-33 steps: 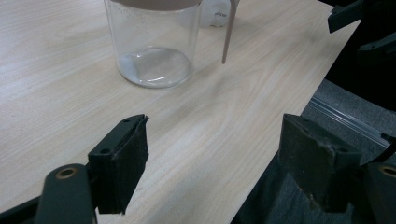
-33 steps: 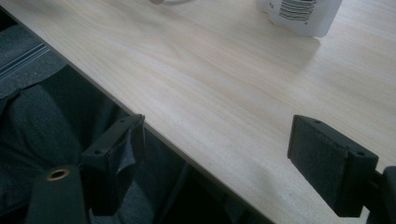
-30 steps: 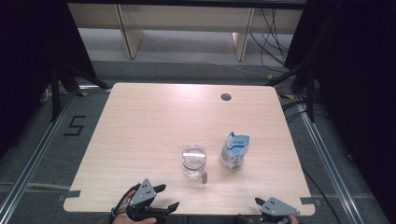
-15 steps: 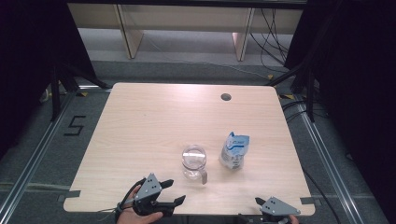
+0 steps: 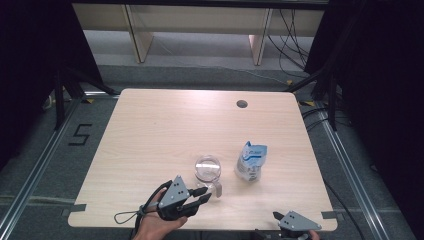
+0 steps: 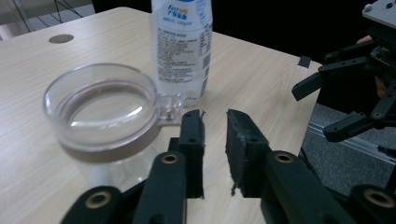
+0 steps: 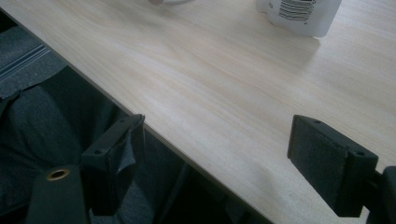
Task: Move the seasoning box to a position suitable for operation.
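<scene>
A clear plastic cup stands on the wooden table, its small handle turned toward the near edge. A white-labelled plastic bottle stands upright just to its right. My left gripper hovers right in front of the handle. Its jaws have just been closing and stand a narrow gap apart with nothing between them. My right gripper rests open over the table's near right edge, pointing toward the bottle's base, and also appears in the left gripper view.
A dark round cable hole sits near the table's far edge. Wooden shelving stands beyond the table, with cables on the floor at the far right. A "5" is marked on the floor to the left.
My left gripper has moved forward and rightward to the cup's handle, and its jaws have narrowed. The right gripper, cup and bottle have stayed put.
</scene>
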Action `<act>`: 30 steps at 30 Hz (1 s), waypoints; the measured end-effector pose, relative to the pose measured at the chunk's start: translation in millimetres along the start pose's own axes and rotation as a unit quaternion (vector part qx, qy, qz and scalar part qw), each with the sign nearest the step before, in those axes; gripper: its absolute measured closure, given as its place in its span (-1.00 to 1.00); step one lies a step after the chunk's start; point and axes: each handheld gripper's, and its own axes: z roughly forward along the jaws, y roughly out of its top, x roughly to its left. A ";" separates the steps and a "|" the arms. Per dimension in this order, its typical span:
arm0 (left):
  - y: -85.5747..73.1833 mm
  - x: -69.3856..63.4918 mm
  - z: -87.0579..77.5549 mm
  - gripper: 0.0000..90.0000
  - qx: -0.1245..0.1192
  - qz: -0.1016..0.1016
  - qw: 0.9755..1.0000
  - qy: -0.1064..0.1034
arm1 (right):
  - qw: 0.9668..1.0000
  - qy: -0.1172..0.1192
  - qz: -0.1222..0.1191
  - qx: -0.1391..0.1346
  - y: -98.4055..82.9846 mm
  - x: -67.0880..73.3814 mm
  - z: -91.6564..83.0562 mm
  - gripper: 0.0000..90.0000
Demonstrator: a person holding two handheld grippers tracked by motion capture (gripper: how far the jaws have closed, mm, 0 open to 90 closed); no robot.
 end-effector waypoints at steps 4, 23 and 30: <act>13.1 -0.6 12.2 0.85 -0.007 0.014 1.000 0.001 | 1.000 0.003 0.004 0.001 -0.1 0.5 0.0 -0.56; 32.7 8.7 59.5 0.98 0.023 0.008 1.000 -0.005 | 1.000 0.005 0.005 0.002 -0.6 0.7 0.7 -0.56; 34.9 7.8 63.1 0.98 0.032 0.017 0.999 -0.003 | 1.000 0.009 0.012 0.008 -0.6 1.6 0.5 -0.56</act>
